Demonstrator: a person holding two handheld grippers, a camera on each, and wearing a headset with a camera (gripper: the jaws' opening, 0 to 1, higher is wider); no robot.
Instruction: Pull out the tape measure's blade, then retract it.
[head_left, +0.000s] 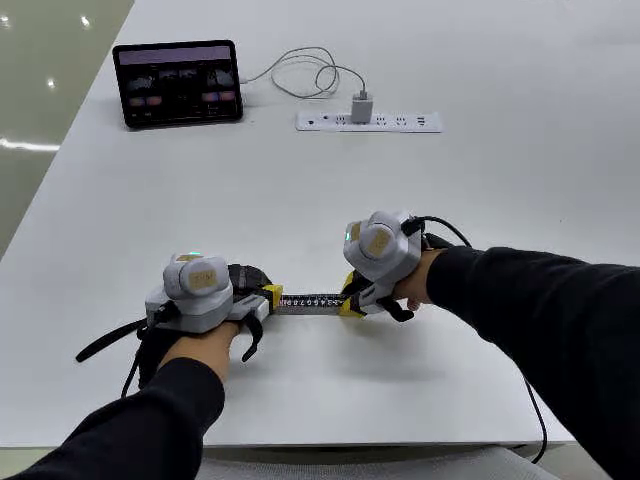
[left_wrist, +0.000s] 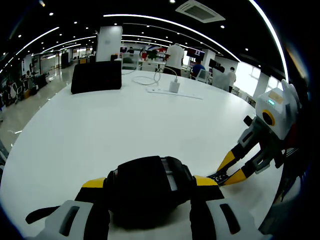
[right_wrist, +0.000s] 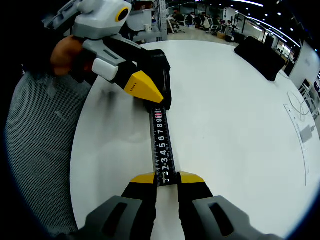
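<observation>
Both clenched: left tongs (left_wrist: 150, 182) pin the case (right_wrist: 156, 67), right tongs (right_wrist: 167, 178) nip the blade (right_wrist: 161, 140) tip; best drawn straight from the case.

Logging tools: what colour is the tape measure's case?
Black case, clearest in the left gripper view.

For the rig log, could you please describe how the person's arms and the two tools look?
The left tool and right tool each have a pale grey housing, black jaws with yellow tips, and black straps; a black cable trails from the right one. The person wears long black sleeves.
</observation>
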